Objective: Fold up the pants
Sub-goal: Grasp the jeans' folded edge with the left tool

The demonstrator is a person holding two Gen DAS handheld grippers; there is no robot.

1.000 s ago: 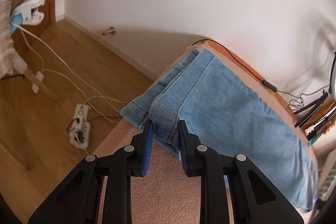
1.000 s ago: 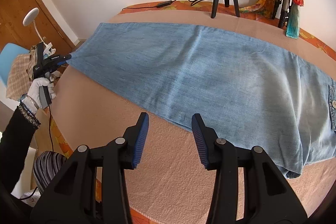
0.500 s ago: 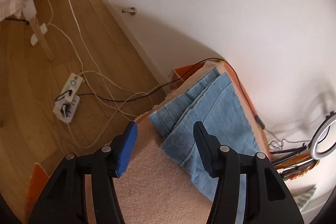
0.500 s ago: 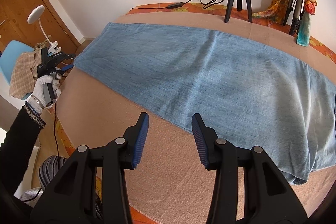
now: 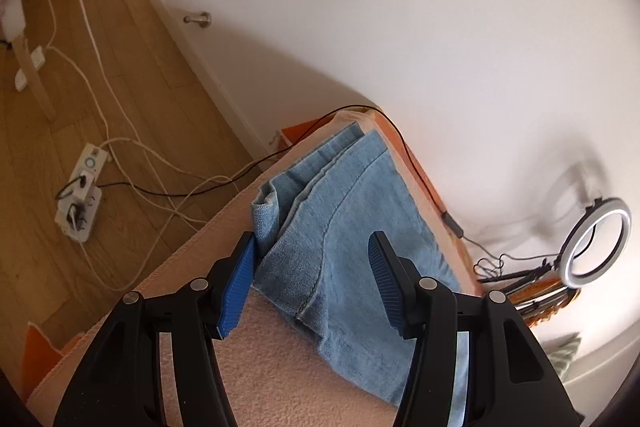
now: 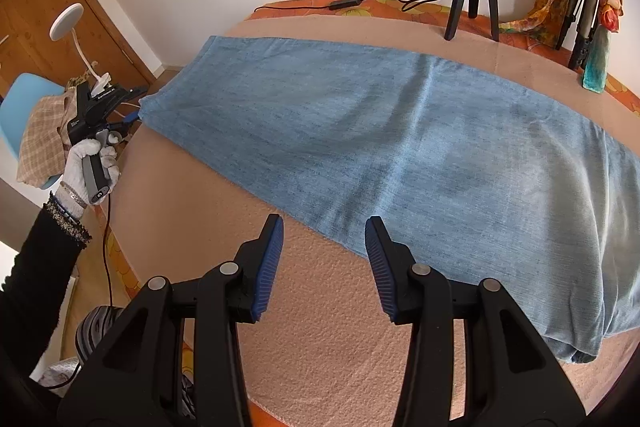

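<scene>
The pants [image 6: 400,147] run off the right edge of the right wrist view, so their top end cannot be seen. In the left wrist view they slip behind the black finger [image 5: 432,327] of the gripper. The ring light [image 5: 596,243] there looks smeared. The person's arm [image 6: 36,267] is cut off at the left edge, and the label on the left gripper [image 6: 132,107] is too tiny to read.

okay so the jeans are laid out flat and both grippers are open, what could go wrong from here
1. The left gripper straddles the bunched hems of the light blue denim pants; closing there may catch only one layer.
2. The hems lie at the edge of the peach blanket-covered table, so they could slip off.
3. The right gripper hovers before the pants' near edge, gripping nothing.
</scene>
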